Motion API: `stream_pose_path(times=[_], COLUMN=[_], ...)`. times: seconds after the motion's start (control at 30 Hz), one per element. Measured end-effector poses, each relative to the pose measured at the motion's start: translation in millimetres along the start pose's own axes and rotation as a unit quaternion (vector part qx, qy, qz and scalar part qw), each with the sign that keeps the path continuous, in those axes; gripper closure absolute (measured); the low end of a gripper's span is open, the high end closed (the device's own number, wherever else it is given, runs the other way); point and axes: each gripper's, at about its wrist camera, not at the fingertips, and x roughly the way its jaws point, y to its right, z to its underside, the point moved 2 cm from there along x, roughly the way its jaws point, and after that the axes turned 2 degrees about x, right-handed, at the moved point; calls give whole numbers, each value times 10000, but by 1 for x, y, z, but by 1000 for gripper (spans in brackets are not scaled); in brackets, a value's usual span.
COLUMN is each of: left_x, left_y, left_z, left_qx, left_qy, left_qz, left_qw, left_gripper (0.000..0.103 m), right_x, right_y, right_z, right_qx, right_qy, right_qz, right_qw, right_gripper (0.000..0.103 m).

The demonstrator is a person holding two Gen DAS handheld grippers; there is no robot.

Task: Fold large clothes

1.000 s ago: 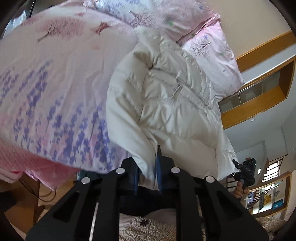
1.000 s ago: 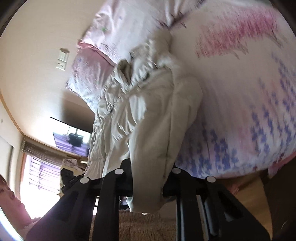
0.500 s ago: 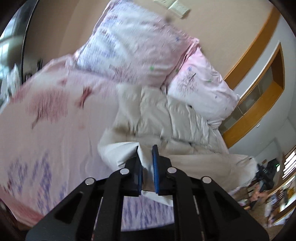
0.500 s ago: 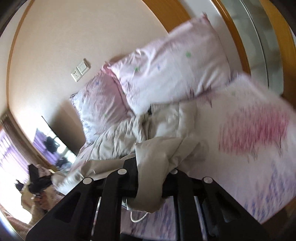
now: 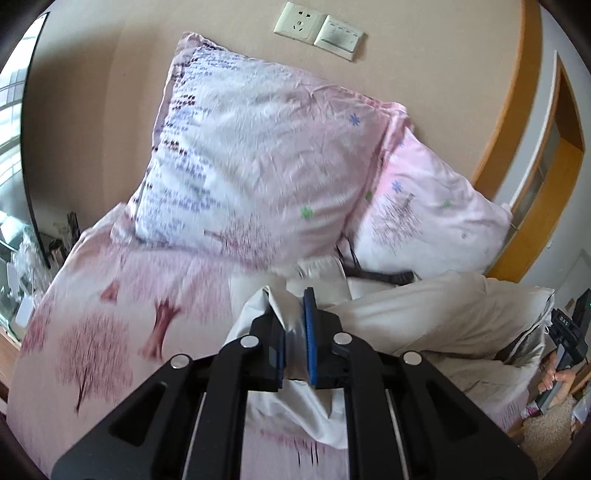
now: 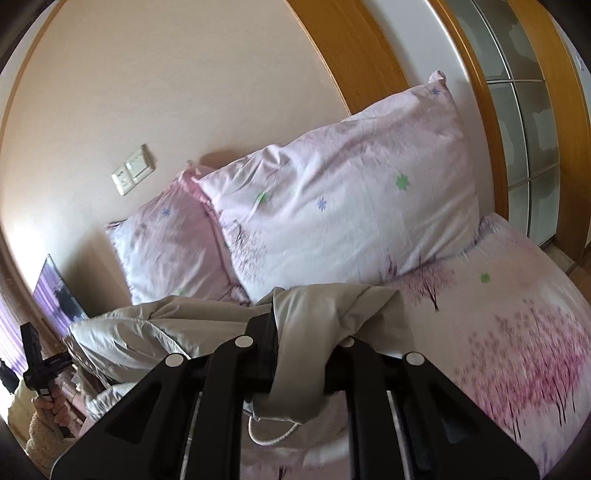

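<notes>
Both grippers (jaws closed) pinch the jacket (image 5: 424, 317).

right gripper (image 6: 301, 354) clamping cream jacket (image 6: 332, 314), pink bedsheet (image 6: 517, 332)

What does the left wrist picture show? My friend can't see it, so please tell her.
The left gripper is shut on a fold of a puffy cream jacket lifted over a pink flowery bed. Two matching pillows lean on the wall behind, below a wall socket.

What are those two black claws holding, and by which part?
Both grip one puffy cream padded jacket: the left gripper pinches a thin fabric edge, the right gripper a bunched fold.
</notes>
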Motion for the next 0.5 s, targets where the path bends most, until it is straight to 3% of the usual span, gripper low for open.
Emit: stream_pose_path(times=[0.13,0.3,0.5], left_x=[47,111,167], left_y=[-3,-14,-22], left_z=[-28,-41,-37], left_qx=[-60,-97,-131], left_qy=[-104,-520,-1013], left_qz=[-171,-462,-667], left_qw=[9998,9975,9925], left_gripper=[93,93,92], right_x=[45,110,177], right_y=[6,27,67], right_z=[-16,-20,-9], right_qx=[127,363,1144], right_qy=[-117,-614,-1606], right_qz=[202,675,1297], right_qw=[9996,9952,9718], right_gripper=[91,91,90])
